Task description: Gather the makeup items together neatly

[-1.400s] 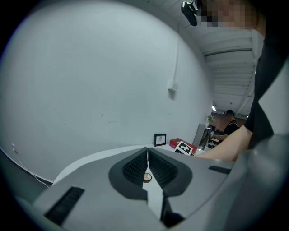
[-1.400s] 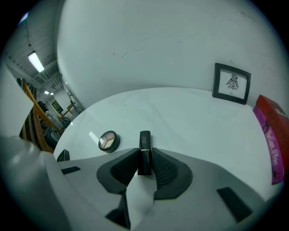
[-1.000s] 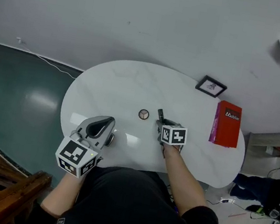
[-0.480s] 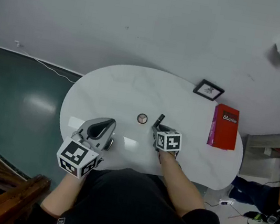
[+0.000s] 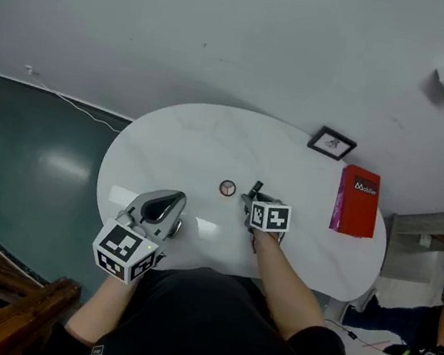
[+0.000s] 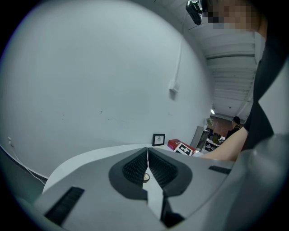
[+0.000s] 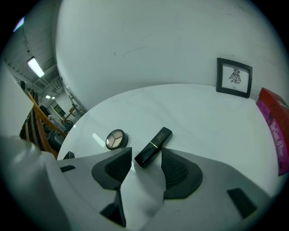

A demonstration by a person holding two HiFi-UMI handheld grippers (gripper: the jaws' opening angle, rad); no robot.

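Right tool (image 7: pixel 146 153) newly open around lipstick (image 7: pixel 154 145), mid-table (image 7: pixel 203 122)

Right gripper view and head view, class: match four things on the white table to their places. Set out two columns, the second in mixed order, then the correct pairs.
1. lipstick
2. round eyeshadow compact
3. red box
4. framed picture

A. at the right end of the table
B. near end between the open fingers of the right gripper
C. upright at the table's far edge
D. just left of the lipstick

Pairs: 1-B, 2-D, 3-A, 4-C. Those fingers have just been opening and do not press the lipstick.
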